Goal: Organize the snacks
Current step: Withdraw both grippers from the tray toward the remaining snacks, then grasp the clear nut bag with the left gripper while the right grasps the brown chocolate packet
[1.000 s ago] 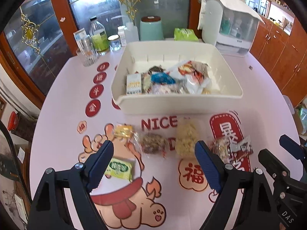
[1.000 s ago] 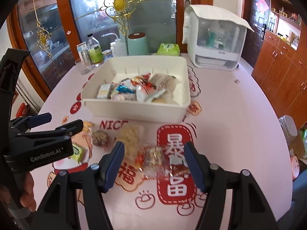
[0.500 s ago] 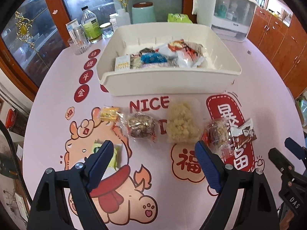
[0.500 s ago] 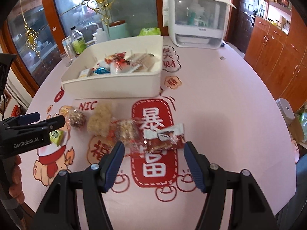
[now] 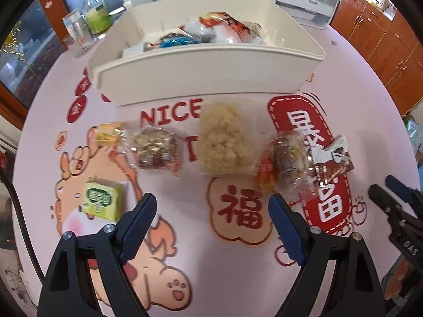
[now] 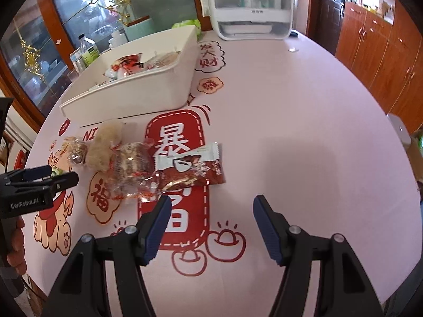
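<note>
The job reads as roughly half done. The white bin (image 5: 206, 71) sits at 12 o'clock in the left wrist view and already holds a heap of wrapped snacks, among them a blue packet (image 5: 175, 41) and a red-and-white bag (image 5: 227, 26). On the worktop (image 5: 343, 84) a loose row is left just in front of the bin's near wall.

From 9 toward 3 o'clock in that view the row runs:
- a small yellow sweet (image 5: 108, 133), touching a clear-wrapped brown cake (image 5: 156, 148);
- a pale puffed-rice block (image 5: 223, 140) near the centre;
- a clear-wrapped nut cake (image 5: 286, 158), with a brown-and-white wafer packet (image 5: 333, 157) overlapping its right edge.

A green-and-yellow box (image 5: 101, 200) lies apart from the row at about 8 o'clock.

The left tool (image 5: 211, 206) hangs over the worktop at 6 o'clock, released and empty, its gap below the puffed-rice block and touching nothing. The right tool (image 6: 208, 206) is likewise spread and empty, with the wafer packet just beyond it at 11 o'clock.

Six items appear to remain outside the bin. Judging by how each tool is aimed, the puffed-rice block and the wafer packet look like the likeliest next picks.
</note>
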